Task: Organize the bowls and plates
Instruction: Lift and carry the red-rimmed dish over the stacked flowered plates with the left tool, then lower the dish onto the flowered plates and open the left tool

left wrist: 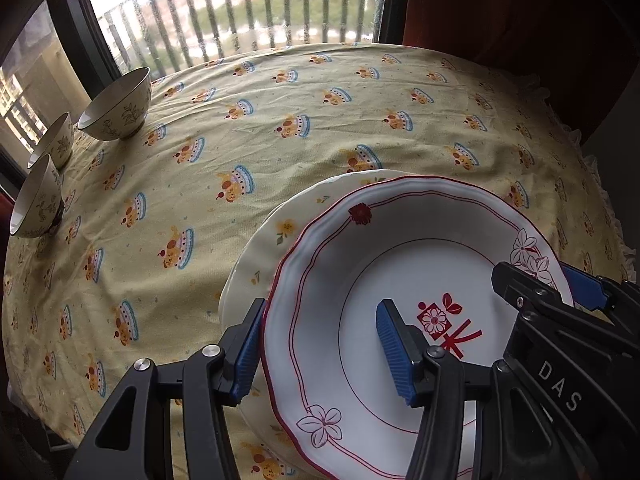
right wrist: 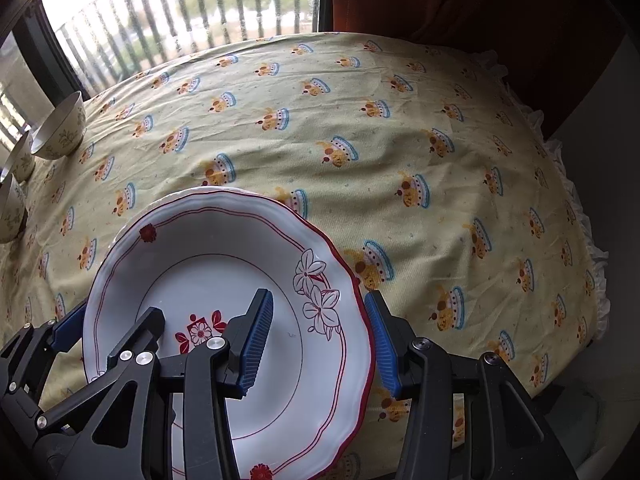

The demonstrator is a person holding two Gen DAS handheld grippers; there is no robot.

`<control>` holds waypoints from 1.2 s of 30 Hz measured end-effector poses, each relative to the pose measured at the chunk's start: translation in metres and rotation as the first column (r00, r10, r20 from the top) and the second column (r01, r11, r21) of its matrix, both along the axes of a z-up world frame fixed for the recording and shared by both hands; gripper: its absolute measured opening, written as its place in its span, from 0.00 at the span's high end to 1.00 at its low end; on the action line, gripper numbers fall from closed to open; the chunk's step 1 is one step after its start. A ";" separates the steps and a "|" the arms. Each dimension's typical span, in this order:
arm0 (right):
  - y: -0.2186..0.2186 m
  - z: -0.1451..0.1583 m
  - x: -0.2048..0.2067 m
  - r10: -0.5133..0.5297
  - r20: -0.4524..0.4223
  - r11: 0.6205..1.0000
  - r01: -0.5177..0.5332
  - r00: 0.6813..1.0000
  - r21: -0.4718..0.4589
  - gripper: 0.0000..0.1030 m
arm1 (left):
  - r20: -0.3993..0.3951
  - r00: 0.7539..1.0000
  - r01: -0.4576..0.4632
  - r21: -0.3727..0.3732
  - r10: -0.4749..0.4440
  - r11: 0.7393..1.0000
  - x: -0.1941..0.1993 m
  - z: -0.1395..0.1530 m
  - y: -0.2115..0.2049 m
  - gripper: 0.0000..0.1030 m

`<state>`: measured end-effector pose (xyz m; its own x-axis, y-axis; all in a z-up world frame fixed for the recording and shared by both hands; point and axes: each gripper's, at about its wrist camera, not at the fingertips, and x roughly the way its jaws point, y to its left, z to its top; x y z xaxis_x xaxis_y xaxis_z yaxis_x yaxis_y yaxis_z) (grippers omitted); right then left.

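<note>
I've got the white plate [left wrist: 360, 280] between both tools: scalloped rim edged in red, thin red rings, outlined flowers and a red emblem in the well. It sits over a pale yellow plate [left wrist: 276, 232] with small flower prints, near my edge of the table; whether the two touch, I cannot tell. My left gripper [left wrist: 320, 348] straddles the white plate's left rim, one blue pad outside, one over the well, jaws about half wide. I can't tell if the pads press. My right gripper [right wrist: 318, 340] straddles the right rim the same way, again half wide, grip unclear. Three bowls [left wrist: 116, 108] with leaf sprigs stand in a line at the far left edge by the window [left wrist: 248, 8]. The yellow tablecloth [left wrist: 360, 112] lies open beyond and to the right, up to its frilled edge.
</note>
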<state>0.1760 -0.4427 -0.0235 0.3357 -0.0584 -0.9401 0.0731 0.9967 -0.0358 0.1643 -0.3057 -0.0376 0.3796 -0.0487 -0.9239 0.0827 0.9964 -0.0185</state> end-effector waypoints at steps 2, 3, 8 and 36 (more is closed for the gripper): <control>-0.005 -0.005 0.002 0.025 -0.009 1.000 -0.025 1.000 0.004 0.50 | -0.002 1.000 -0.018 0.006 0.018 1.000 -0.002 -0.003 -0.004 0.46; -0.006 -0.007 0.002 0.037 -0.012 0.999 -0.037 0.999 0.005 0.50 | -0.002 0.999 -0.032 0.007 0.032 0.999 -0.003 -0.005 -0.006 0.46; -0.008 -0.008 0.007 0.098 0.008 0.995 -0.098 0.995 0.004 0.50 | 0.027 0.995 -0.092 0.029 0.091 0.995 -0.005 -0.007 -0.010 0.45; -0.019 0.002 -0.002 0.194 0.031 0.974 -0.197 0.980 0.109 0.76 | 0.030 0.979 -0.204 0.066 0.202 0.977 -0.005 -0.003 0.004 0.45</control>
